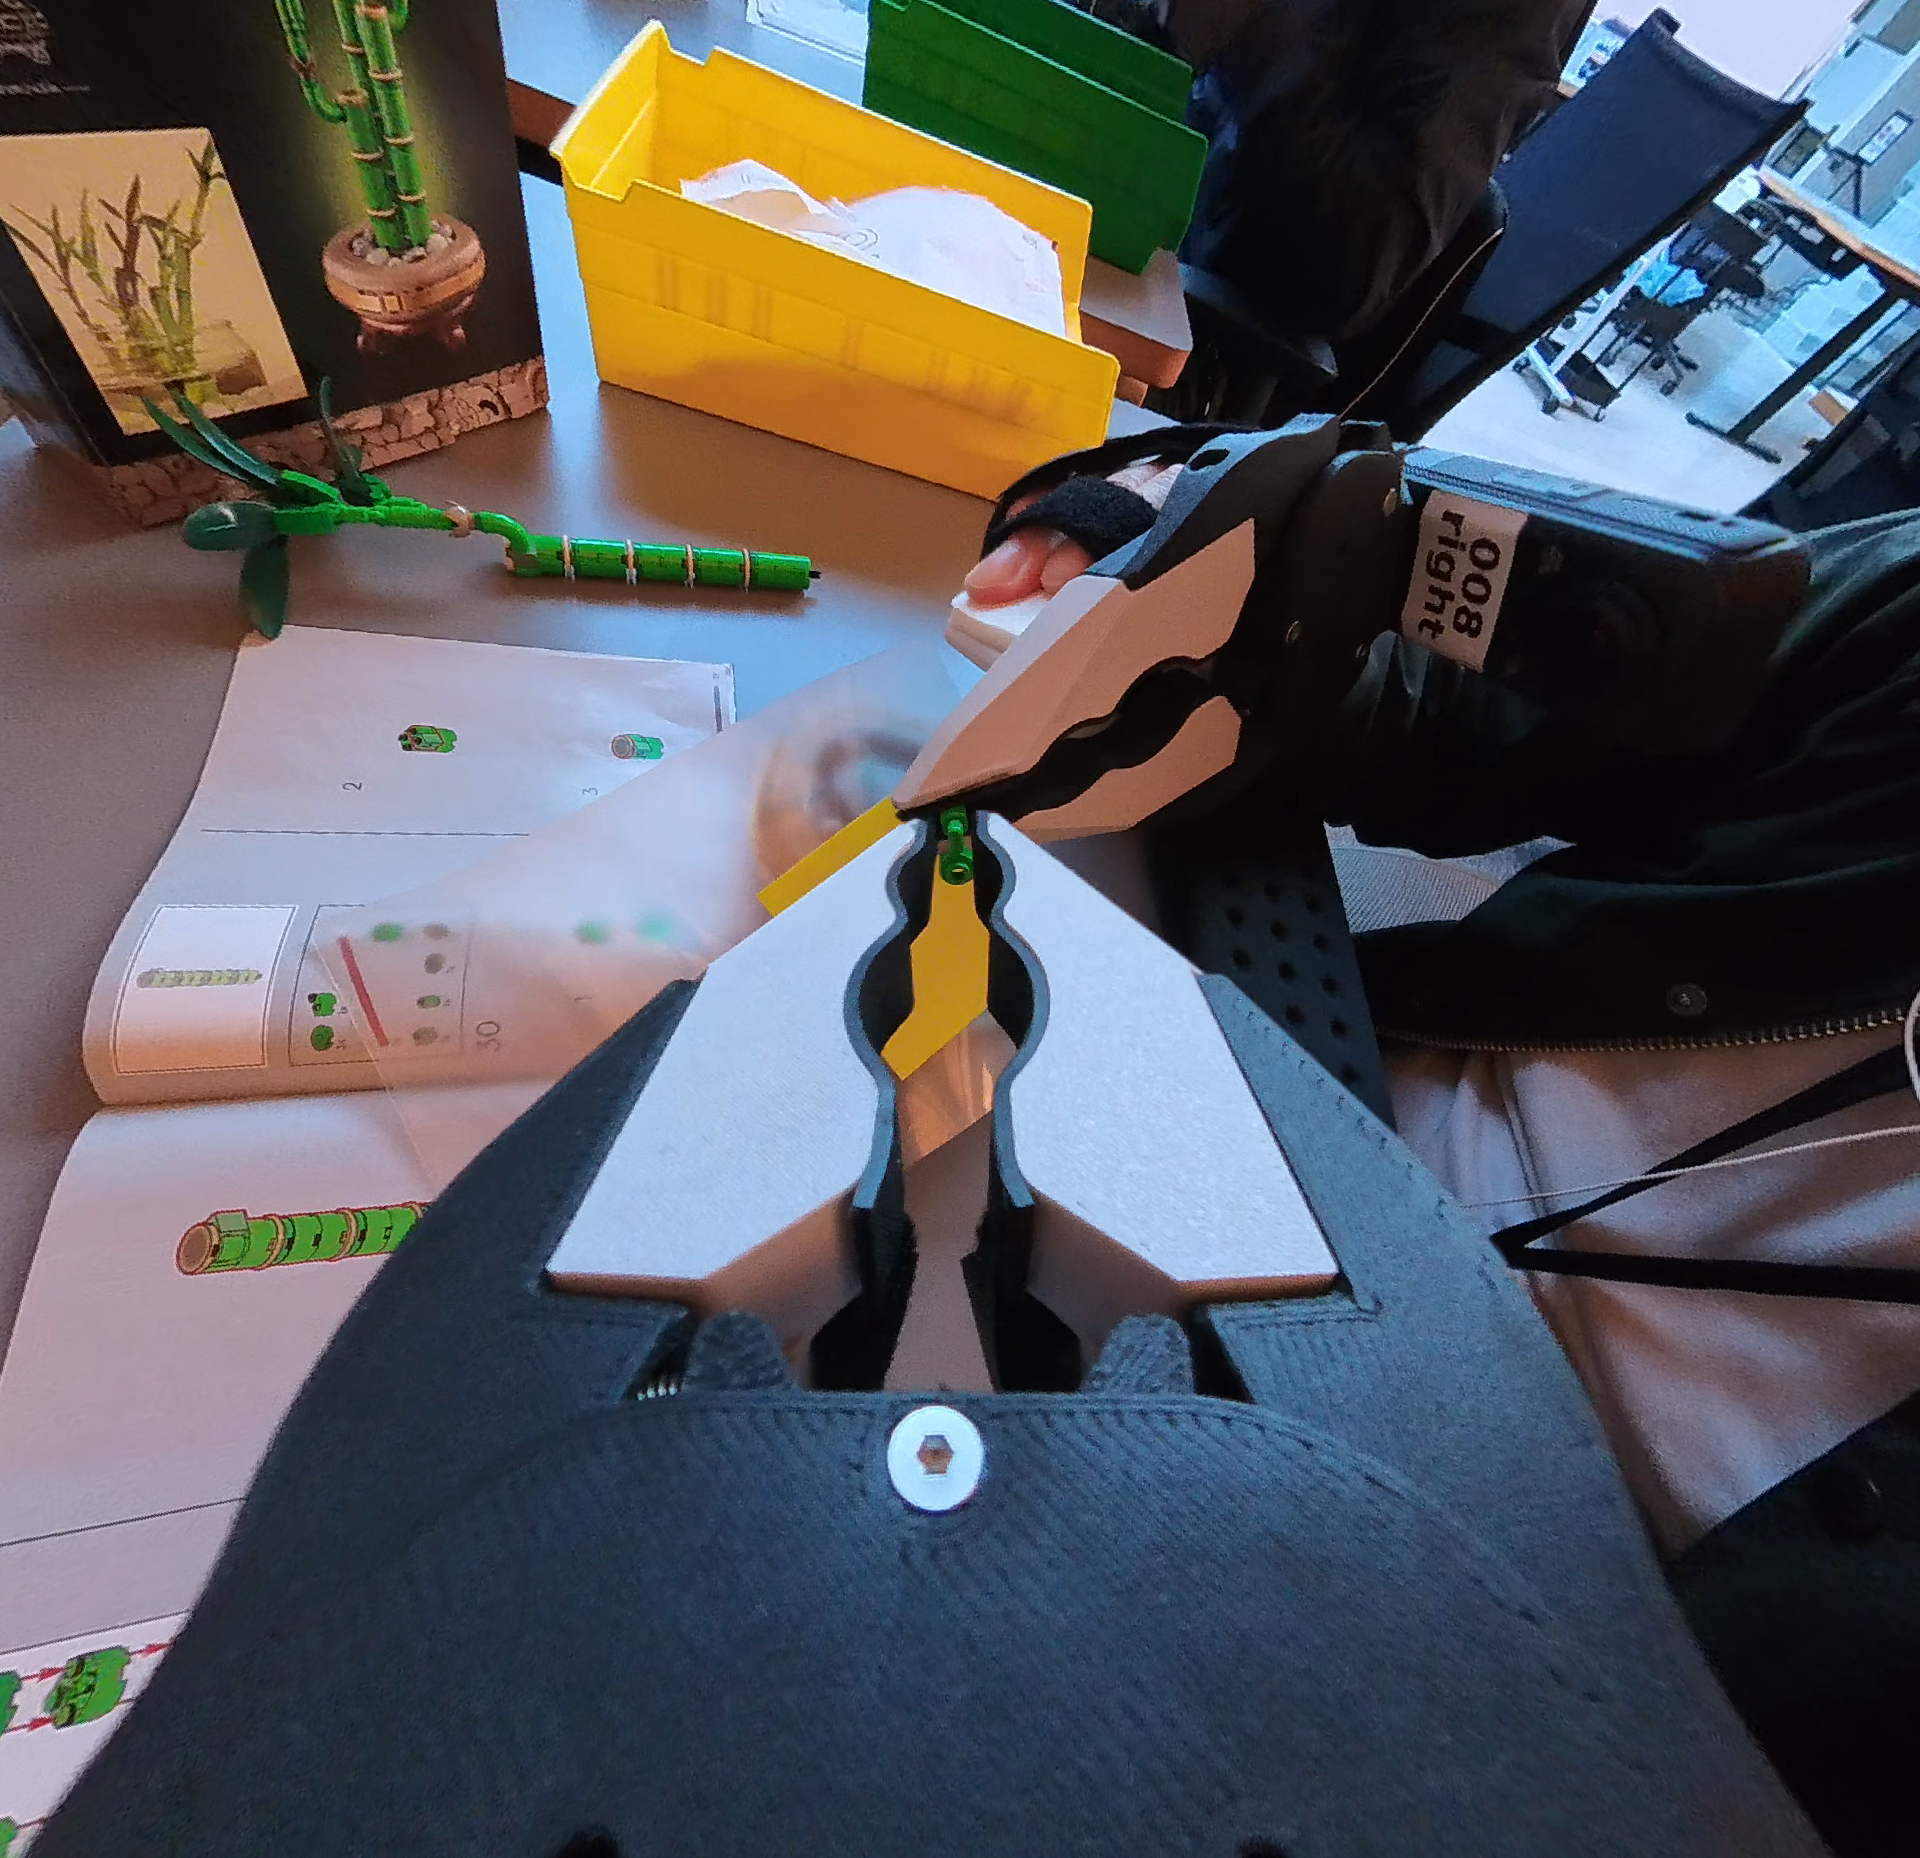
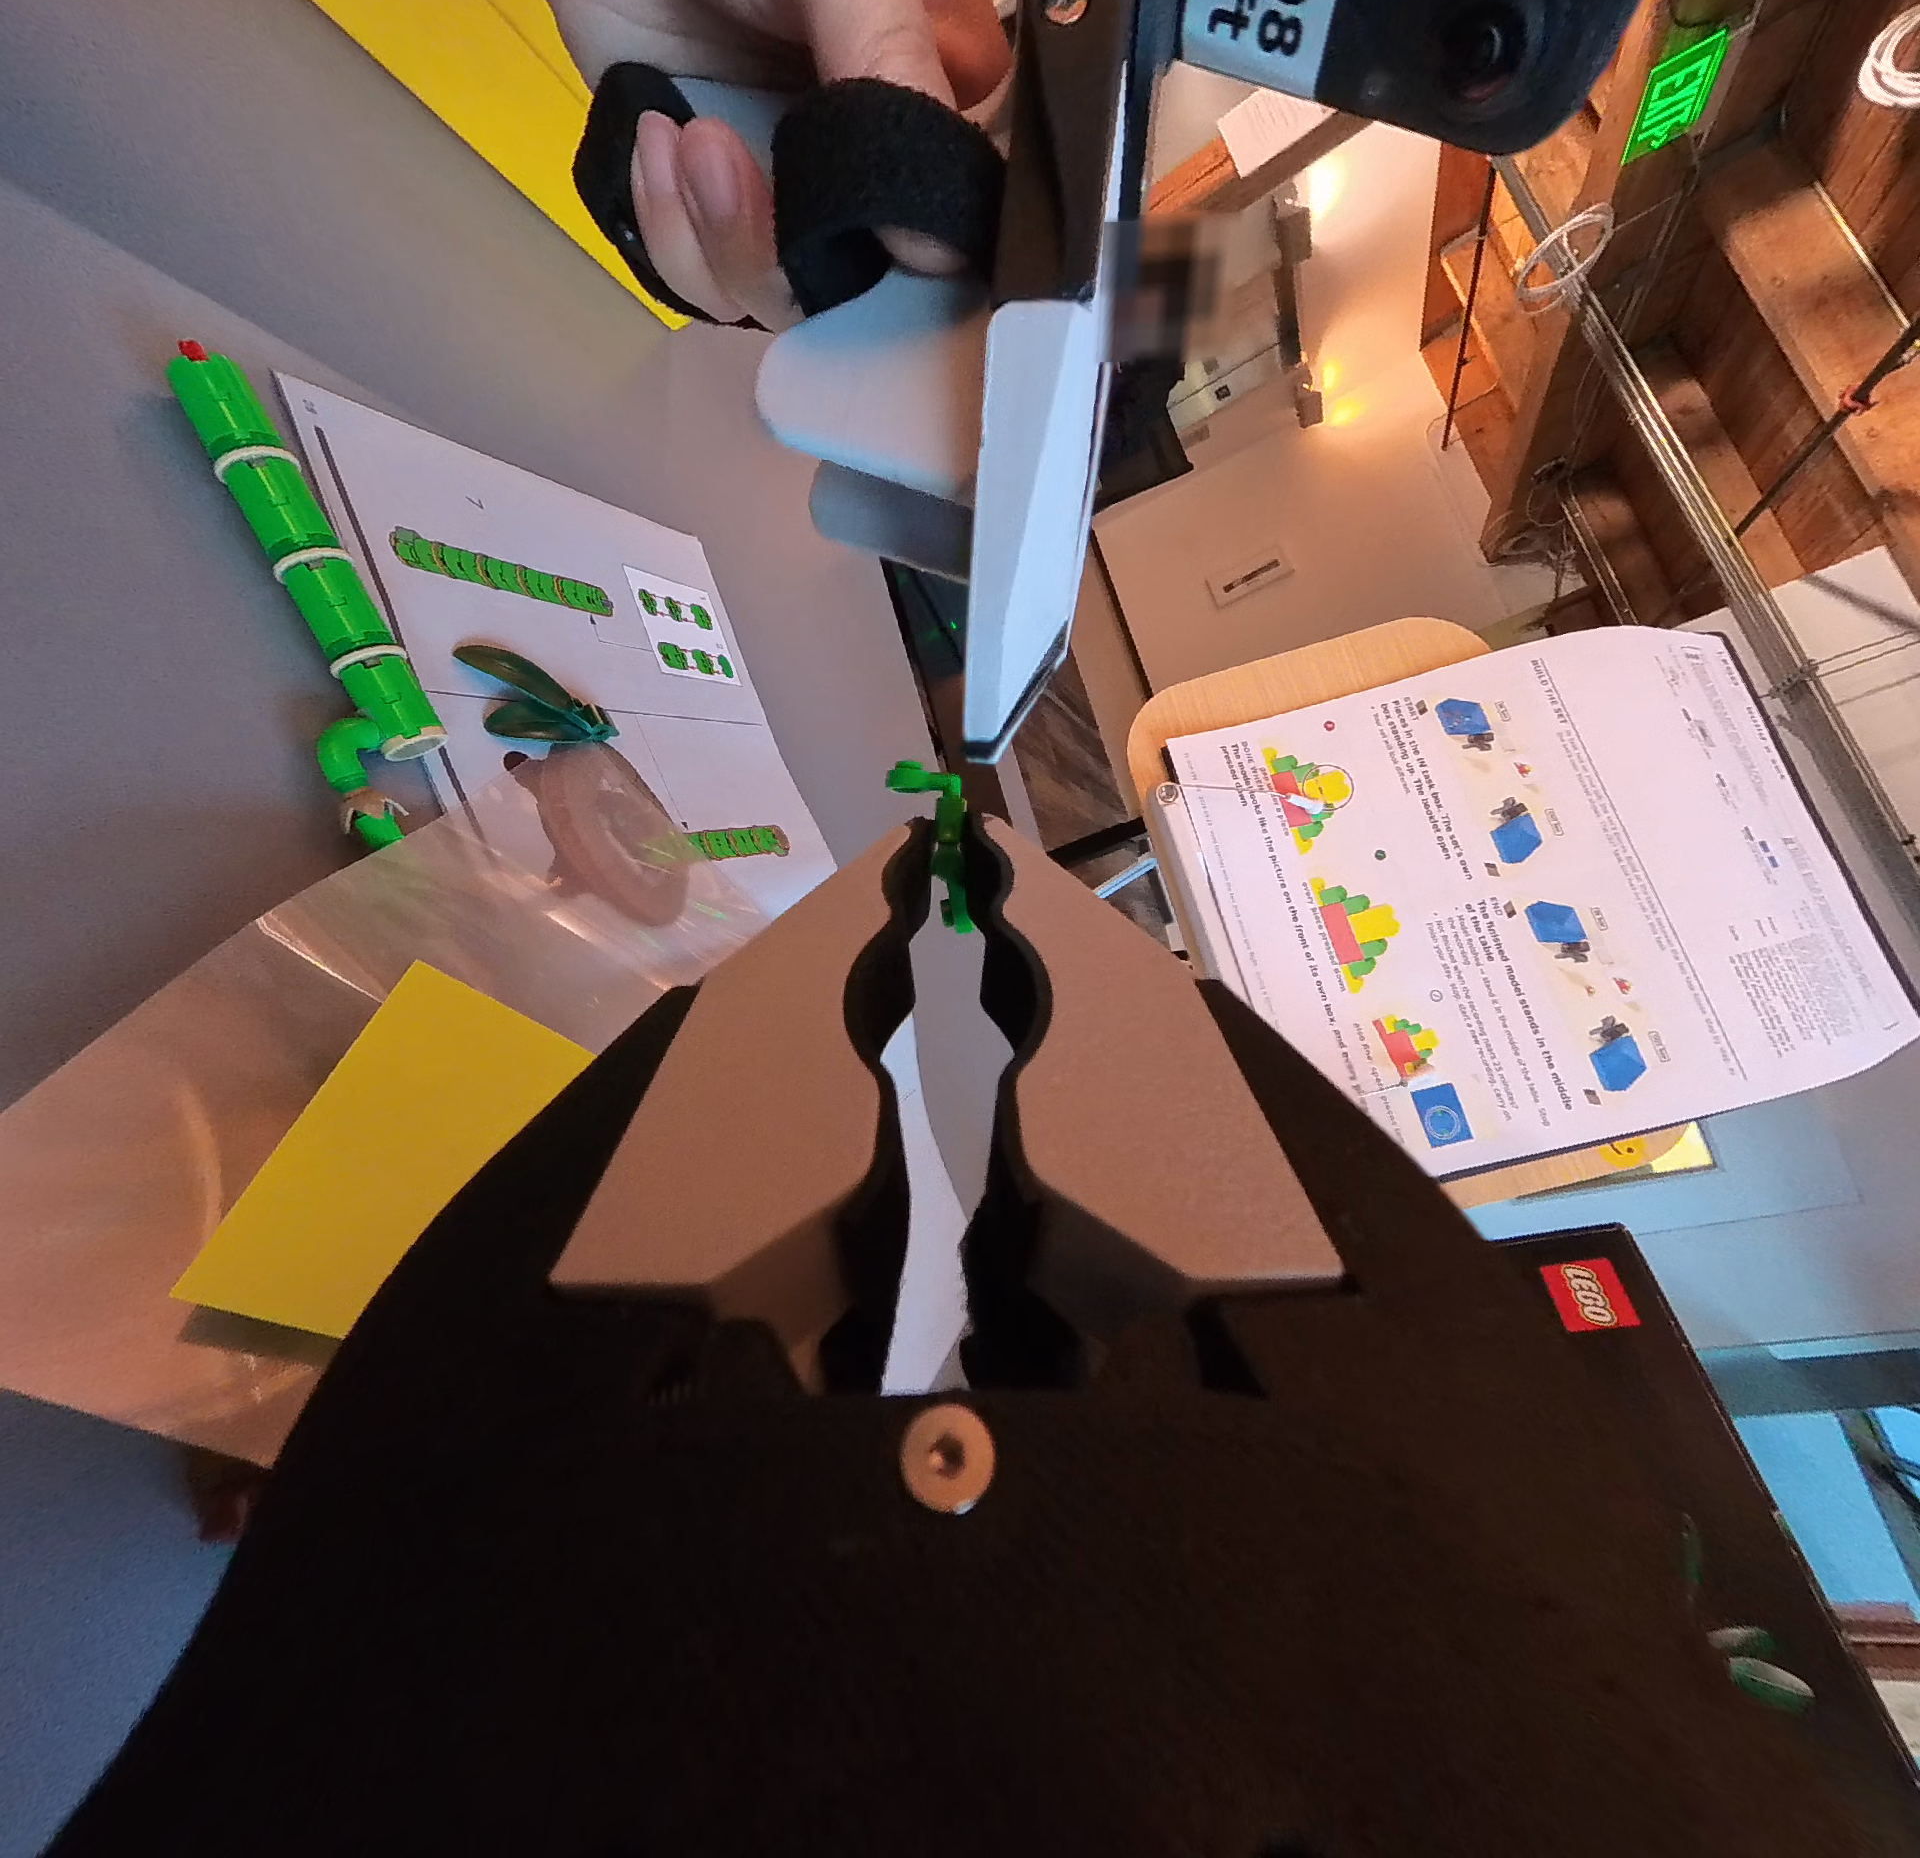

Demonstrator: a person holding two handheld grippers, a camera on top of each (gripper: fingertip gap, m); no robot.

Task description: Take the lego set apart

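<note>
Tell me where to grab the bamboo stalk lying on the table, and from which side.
Grip the bamboo stalk across its straight segmented section, coming from above with the tool spanning its width. It lies flat; the leafy end is irregular and likely slips.

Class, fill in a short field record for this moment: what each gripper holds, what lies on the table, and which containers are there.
left gripper: shut on small green lego piece
right gripper: shut on the same piece
table: green bamboo stalk, open instruction booklet, lego box
containers: yellow bin, green bin behind it
task stage: piece being pulled apart, apparently
</note>
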